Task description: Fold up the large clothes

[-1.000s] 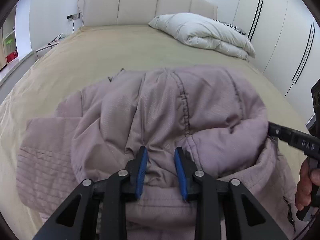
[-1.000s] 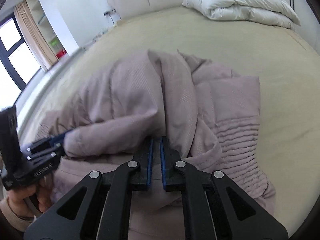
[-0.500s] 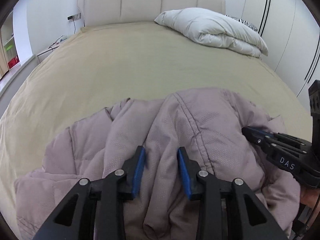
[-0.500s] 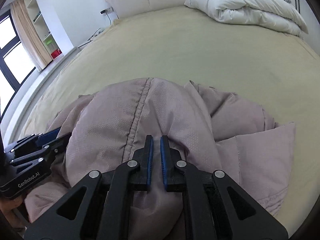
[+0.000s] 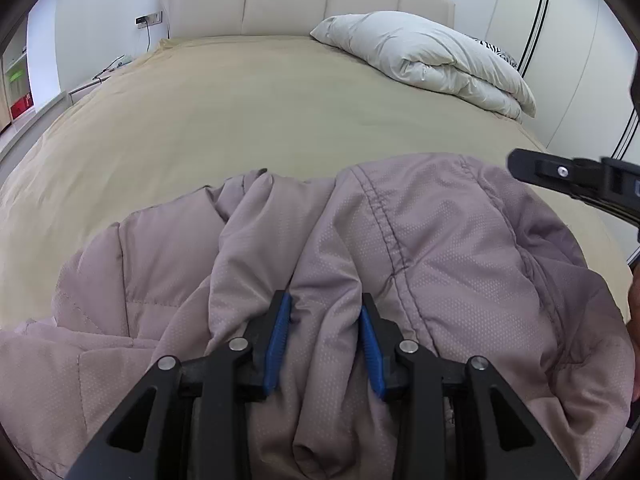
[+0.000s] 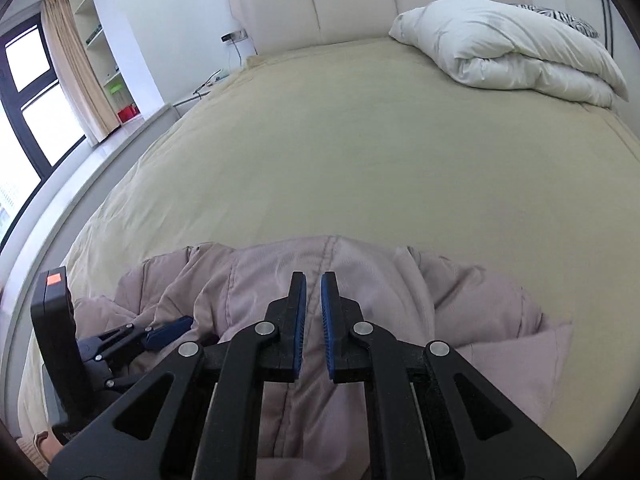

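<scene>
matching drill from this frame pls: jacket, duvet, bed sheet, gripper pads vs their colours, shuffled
Things:
1. jacket
2. duvet
3. bed sheet
4. pads of the left hand-held gripper

Colours:
A. blue
B. tan
C. dusty mauve
D. white

Pairs: 1-C, 2-D, 3-B, 4-A

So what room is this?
A bedroom, most likely: a big bed with a padded headboard, a folded white duvet near its head, and wardrobe doors beside it.
</scene>
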`<state>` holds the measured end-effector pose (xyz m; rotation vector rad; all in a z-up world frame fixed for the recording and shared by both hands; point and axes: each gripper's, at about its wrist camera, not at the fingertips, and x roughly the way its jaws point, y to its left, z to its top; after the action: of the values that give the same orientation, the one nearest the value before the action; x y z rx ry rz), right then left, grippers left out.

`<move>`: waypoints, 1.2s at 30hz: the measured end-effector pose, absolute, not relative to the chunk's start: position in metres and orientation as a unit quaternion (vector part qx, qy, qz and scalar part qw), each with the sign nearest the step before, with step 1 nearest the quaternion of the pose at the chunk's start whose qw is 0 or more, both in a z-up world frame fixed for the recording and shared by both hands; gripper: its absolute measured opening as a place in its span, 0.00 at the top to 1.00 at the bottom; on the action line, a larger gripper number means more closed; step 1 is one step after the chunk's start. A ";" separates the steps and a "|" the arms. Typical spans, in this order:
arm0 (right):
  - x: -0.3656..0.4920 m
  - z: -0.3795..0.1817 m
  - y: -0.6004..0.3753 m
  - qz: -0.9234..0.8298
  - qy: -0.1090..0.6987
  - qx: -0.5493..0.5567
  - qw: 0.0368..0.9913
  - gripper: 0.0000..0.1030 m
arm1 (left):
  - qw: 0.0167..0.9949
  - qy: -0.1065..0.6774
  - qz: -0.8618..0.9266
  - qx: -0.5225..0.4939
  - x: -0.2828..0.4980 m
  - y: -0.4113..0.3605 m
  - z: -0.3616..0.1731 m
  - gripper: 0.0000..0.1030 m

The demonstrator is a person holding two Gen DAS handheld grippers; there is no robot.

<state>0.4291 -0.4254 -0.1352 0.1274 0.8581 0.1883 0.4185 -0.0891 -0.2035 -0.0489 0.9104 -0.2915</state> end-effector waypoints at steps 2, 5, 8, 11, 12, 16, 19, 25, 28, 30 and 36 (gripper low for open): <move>0.457 -0.149 -0.420 0.087 0.449 0.054 0.887 0.93 | 0.888 0.435 -0.145 -0.031 0.417 -0.085 -0.205 0.63; 0.468 -0.196 -0.422 0.075 0.516 0.085 0.849 0.93 | 0.887 0.434 -0.151 -0.043 0.417 -0.078 -0.210 0.63; 0.466 -0.209 -0.421 0.070 0.488 0.077 0.867 0.93 | 0.889 0.429 -0.155 -0.049 0.415 -0.075 -0.213 0.63; 0.465 -0.209 -0.416 0.062 0.478 0.058 0.874 0.93 | 0.890 0.425 -0.156 -0.053 0.414 -0.073 -0.214 0.63; 0.467 -0.209 -0.416 0.062 0.478 0.059 0.874 0.93 | 0.890 0.425 -0.156 -0.052 0.415 -0.074 -0.214 0.63; 0.470 -0.201 -0.417 0.065 0.490 0.063 0.867 0.93 | 0.888 0.428 -0.158 -0.056 0.412 -0.072 -0.205 0.63; 0.431 -0.171 -0.428 0.079 0.450 0.105 0.883 0.93 | 0.895 0.415 -0.150 -0.072 0.392 -0.057 -0.183 0.64; 0.343 -0.132 -0.413 0.152 0.389 0.106 0.903 0.93 | 0.922 0.368 -0.092 -0.072 0.341 -0.019 -0.153 0.63; 0.336 -0.172 -0.397 0.138 0.434 0.065 0.888 0.93 | 0.907 0.403 -0.079 -0.092 0.342 -0.001 -0.177 0.58; 0.329 -0.204 -0.392 0.140 0.441 0.042 0.885 0.93 | 0.906 0.404 -0.084 -0.097 0.343 0.003 -0.183 0.57; 0.325 -0.187 -0.379 0.108 0.445 0.020 0.889 0.93 | 0.908 0.396 -0.083 -0.113 0.333 0.004 -0.171 0.58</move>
<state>0.3252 -0.3793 -0.1873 0.0424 0.9255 0.2242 0.3327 0.0044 -0.1710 -0.2342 0.8166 -0.1707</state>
